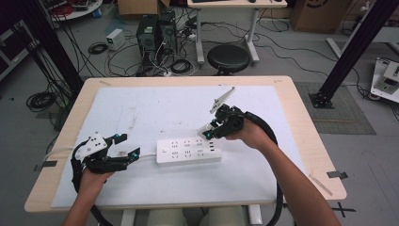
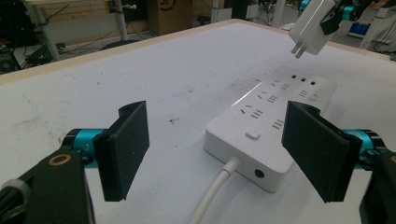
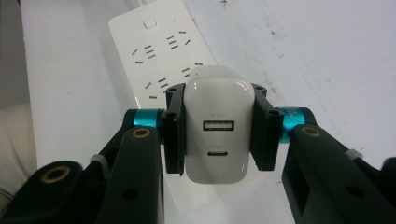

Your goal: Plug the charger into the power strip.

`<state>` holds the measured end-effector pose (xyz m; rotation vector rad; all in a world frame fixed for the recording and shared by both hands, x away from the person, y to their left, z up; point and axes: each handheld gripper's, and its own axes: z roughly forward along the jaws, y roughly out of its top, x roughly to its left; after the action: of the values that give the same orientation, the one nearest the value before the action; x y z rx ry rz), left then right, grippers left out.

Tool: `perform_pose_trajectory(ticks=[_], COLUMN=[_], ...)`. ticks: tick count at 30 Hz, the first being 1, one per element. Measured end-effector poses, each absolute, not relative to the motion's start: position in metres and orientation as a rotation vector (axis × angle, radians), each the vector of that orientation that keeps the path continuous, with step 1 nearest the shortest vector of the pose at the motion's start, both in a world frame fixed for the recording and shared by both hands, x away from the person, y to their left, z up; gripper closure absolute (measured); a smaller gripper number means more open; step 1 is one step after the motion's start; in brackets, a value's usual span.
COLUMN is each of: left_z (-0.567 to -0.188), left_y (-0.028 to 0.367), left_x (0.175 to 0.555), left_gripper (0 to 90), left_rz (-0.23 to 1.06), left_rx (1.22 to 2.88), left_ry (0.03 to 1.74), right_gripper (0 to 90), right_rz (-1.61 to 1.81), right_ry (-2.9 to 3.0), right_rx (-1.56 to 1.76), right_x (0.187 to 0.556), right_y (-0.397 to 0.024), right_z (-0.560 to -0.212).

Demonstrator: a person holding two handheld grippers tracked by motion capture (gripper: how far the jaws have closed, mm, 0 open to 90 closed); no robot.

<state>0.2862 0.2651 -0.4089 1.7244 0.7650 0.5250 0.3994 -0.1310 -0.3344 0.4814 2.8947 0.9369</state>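
Right gripper view: right tongs (image 3: 217, 135) clamp charger (image 3: 215, 126); left tongs (image 2: 224, 154) wide, empty.

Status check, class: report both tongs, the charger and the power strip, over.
Right tongs shut on white charger, held above power strip, prongs clear of it. Left tongs open beside strip's cable end. Nothing in the way.

A white charger (image 3: 215, 125) with two ports on its back face hangs above the far end of the white power strip (image 1: 188, 150), prongs pointing down, apparently not yet touching its sockets.
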Motion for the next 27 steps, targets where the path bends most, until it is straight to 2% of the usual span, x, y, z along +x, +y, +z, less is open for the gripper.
perform_pose_trajectory(ticks=[27], left_z=[-0.415], left_y=[0.275], left_x=[0.28], left_gripper=[23.2], left_rz=[0.528], left_rx=[1.708], left_ry=[0.789], right_gripper=[63.8], right_rz=[0.642], right_ry=[2.968], right_rx=[0.261], right_x=[0.41], right_y=[-0.098], right_z=[-0.343])
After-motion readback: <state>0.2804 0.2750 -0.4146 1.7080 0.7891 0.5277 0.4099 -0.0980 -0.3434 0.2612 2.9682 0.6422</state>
